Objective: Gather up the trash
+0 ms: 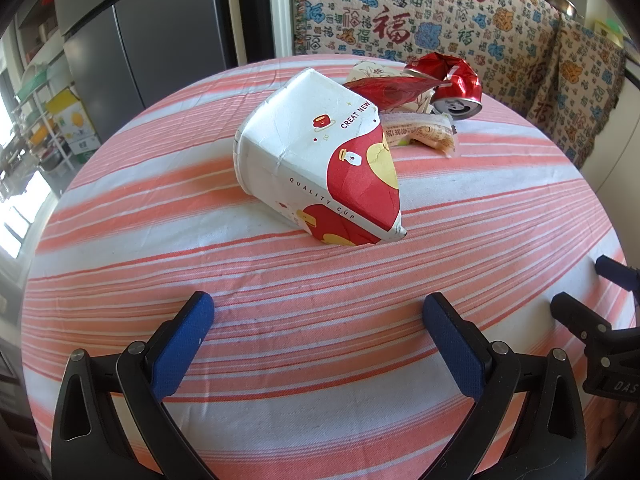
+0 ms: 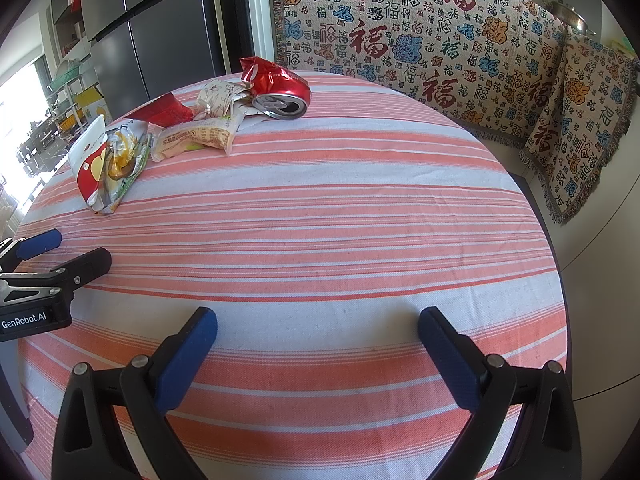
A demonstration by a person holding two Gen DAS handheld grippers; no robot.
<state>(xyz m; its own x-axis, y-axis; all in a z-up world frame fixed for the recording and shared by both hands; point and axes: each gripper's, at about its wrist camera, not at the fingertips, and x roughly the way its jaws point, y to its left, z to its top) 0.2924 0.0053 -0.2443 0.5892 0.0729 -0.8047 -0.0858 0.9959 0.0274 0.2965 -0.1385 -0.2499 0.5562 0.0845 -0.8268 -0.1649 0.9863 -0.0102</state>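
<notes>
The crushed paper cup [image 1: 320, 152] lies on its side on the striped worktop [image 1: 280, 300], ahead of the left gripper [image 1: 318, 320]; a dented red can [image 2: 280, 94] and wrappers sit beyond. Both the left and the right gripper [image 2: 318, 328] have jaws wide apart, holding nothing. The cup looks light and easily creased, so its flattened edge seems the best hold.

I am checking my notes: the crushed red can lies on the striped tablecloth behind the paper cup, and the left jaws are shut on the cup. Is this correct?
Not quite. The left gripper is open and empty, short of the paper cup, as the left wrist view shows. The crushed red can does lie on the striped tablecloth behind the cup.
</notes>
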